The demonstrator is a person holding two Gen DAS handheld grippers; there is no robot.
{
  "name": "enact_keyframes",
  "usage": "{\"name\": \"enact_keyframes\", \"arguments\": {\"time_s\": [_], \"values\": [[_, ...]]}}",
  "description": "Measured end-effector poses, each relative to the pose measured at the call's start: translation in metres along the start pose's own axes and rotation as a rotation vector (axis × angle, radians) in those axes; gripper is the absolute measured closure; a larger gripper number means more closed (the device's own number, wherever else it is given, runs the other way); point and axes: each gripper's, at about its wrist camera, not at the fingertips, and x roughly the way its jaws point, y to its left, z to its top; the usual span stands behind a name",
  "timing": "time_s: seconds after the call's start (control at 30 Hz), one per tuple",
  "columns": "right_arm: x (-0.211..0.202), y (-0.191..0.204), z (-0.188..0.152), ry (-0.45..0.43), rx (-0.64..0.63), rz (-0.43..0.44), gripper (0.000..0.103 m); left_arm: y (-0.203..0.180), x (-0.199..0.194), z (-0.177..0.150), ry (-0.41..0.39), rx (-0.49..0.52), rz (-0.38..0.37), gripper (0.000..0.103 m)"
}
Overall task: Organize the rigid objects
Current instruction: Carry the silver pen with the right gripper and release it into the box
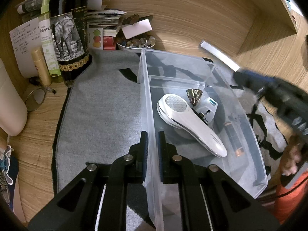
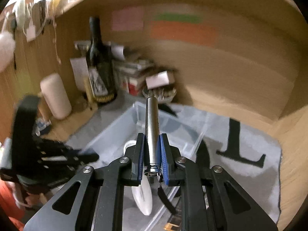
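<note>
Left gripper (image 1: 153,140) pinches the bin (image 1: 250,134) wall. Right gripper (image 2: 152,150) clamps a steel tube (image 2: 152,127) above the bin, which holds a white device (image 1: 192,123).

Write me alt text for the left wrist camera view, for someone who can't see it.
The left gripper is closed on the near wall of a clear plastic bin on a grey mat. Inside lie a white handheld device, a faceted metal cone and a dark tube. A wine bottle with an elephant label stands behind on the wooden desk.
</note>
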Motion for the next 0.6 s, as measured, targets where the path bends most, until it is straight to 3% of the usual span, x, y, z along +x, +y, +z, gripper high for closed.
{"name": "enact_keyframes", "arguments": {"time_s": [0.3,0.6], "values": [[0.044,0.001,-0.017,0.163,-0.009,0.022,0.089,0.0,0.0,0.0,0.0,0.0,0.0,0.095],[0.058,0.01,-0.025,0.231,-0.055,0.005,0.089,0.0,0.0,0.0,-0.001,-0.004,-0.001,0.095]]}}
